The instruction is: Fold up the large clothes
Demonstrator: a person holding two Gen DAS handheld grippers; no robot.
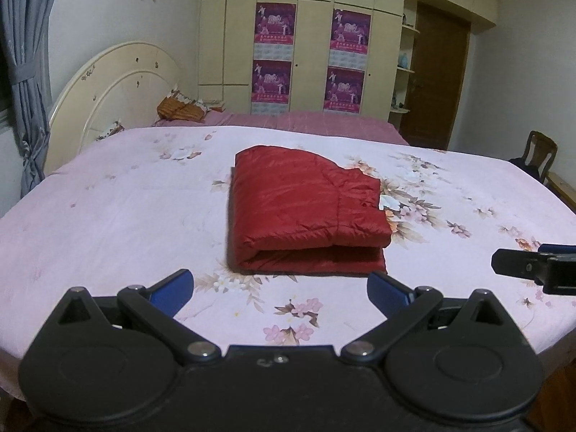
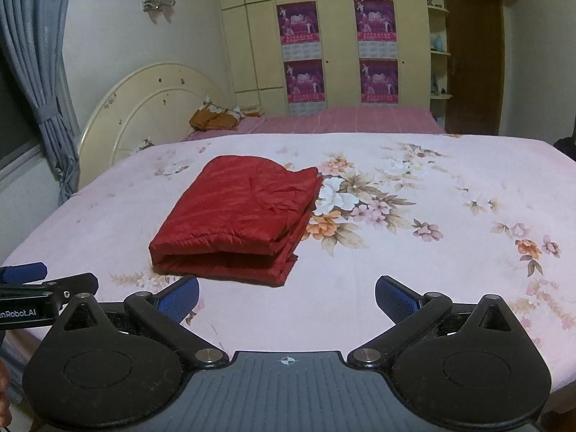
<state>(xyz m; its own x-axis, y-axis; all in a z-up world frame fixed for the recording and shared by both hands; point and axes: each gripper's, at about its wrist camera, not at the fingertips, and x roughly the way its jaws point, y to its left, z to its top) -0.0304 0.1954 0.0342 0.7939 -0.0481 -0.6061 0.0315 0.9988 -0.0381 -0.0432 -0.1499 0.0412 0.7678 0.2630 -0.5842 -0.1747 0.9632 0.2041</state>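
The red jacket (image 1: 306, 212), shiny and quilted, lies folded into a thick rectangle on the flowered bed sheet (image 1: 108, 216), its long axis running away from the grippers, fold edge near them. The left gripper (image 1: 280, 288) and right gripper (image 2: 287, 297) hang spread wide, holding nothing.

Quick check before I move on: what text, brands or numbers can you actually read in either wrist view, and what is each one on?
"enRobot.AI": white lettering, cut off at the frame's left edge, on the body of the left claw seen from the right wrist view.
Four purple posters on the wardrobe doors: printed lines and calendar grids, too small and blurred to read.
Red folded jacket: no readable text.
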